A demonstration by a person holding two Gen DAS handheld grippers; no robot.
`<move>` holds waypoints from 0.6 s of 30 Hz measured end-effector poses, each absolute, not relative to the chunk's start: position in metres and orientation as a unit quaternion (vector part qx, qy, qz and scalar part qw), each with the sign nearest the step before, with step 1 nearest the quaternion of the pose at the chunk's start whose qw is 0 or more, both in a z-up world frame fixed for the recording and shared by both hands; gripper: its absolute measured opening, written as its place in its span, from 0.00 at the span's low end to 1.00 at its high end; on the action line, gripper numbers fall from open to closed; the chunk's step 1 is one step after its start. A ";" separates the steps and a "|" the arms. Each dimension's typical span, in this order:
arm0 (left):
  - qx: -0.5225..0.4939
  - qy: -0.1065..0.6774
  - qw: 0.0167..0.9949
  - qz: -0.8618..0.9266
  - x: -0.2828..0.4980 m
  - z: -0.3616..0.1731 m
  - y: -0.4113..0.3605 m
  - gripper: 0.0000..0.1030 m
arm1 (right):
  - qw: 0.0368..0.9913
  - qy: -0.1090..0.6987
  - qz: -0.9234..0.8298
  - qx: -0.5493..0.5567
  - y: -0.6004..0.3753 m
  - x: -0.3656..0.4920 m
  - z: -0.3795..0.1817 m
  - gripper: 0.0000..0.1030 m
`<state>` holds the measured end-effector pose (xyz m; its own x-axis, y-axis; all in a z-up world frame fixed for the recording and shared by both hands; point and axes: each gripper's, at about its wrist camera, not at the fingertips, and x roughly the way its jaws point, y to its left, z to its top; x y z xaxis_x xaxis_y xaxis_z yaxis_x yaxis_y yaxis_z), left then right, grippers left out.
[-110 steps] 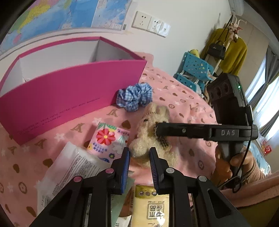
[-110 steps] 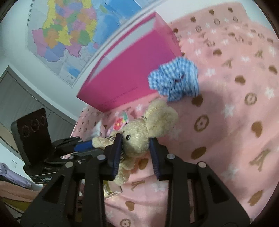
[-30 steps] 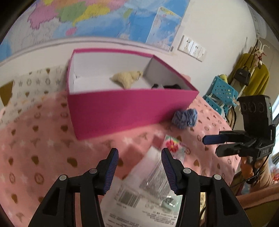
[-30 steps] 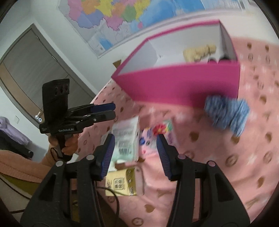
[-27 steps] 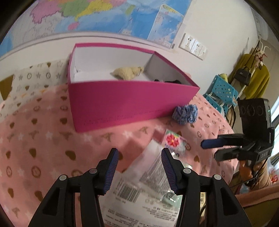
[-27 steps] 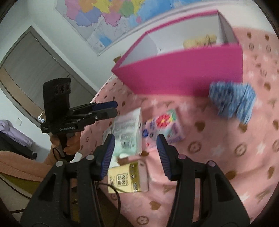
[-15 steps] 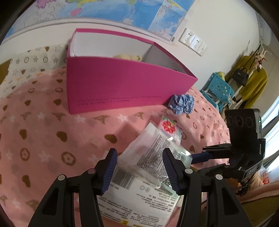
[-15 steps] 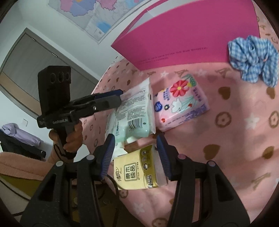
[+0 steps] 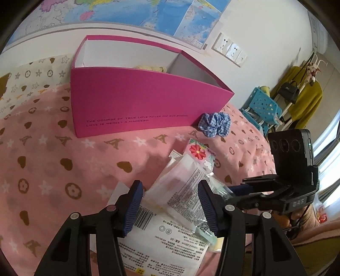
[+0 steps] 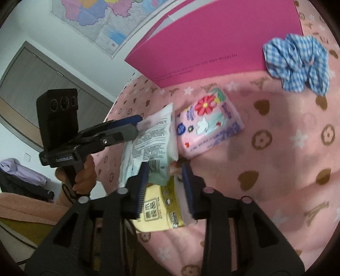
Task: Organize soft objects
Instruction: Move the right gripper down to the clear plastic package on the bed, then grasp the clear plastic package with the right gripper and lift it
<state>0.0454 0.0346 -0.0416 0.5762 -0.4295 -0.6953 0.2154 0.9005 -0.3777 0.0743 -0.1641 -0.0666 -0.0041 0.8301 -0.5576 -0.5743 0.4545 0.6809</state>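
A magenta box (image 9: 136, 106) stands on the pink blanket, with a beige plush toy (image 9: 148, 68) just showing inside. A blue checked scrunchie (image 9: 214, 126) lies by its right corner; it also shows in the right wrist view (image 10: 297, 63). A white and green wipes pack (image 9: 182, 189) lies on a flat white pack (image 9: 161, 240). My left gripper (image 9: 169, 203) is open around the near end of the wipes pack. My right gripper (image 10: 164, 180) is open at that pack's green end (image 10: 157, 172). A pink flowered tissue pack (image 10: 208, 127) and a yellow tissue pack (image 10: 157, 210) lie beside.
The blanket (image 9: 53, 169) covers the whole surface, with a cream patterned one (image 9: 31, 80) behind. A wall with a map (image 9: 148, 14) and sockets (image 9: 230, 53) is behind the box. Blue baskets (image 9: 261, 110) and hanging clothes (image 9: 306, 102) stand at the right.
Both grippers have come down from the box to the pile of packs. The plush toy, held by the right gripper 3.7 s ago, now lies in the box.
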 end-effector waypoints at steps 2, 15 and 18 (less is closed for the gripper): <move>-0.126 0.422 0.879 -0.182 0.045 -0.041 0.033 0.52 | 0.697 0.493 0.506 0.124 -0.165 0.072 -0.066 0.35; -0.122 0.428 0.872 -0.205 0.047 -0.044 0.016 0.52 | 0.734 0.458 0.486 0.123 -0.184 0.084 -0.049 0.10; -0.119 0.428 0.871 -0.210 0.049 -0.043 0.012 0.52 | 0.740 0.452 0.481 0.126 -0.187 0.092 -0.048 0.10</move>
<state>0.0485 0.0119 -0.0433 0.5457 -0.4675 -0.6955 0.2635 0.8836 -0.3872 0.0921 -0.1866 -0.0479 0.1281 0.8263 -0.5484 -0.5983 0.5054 0.6217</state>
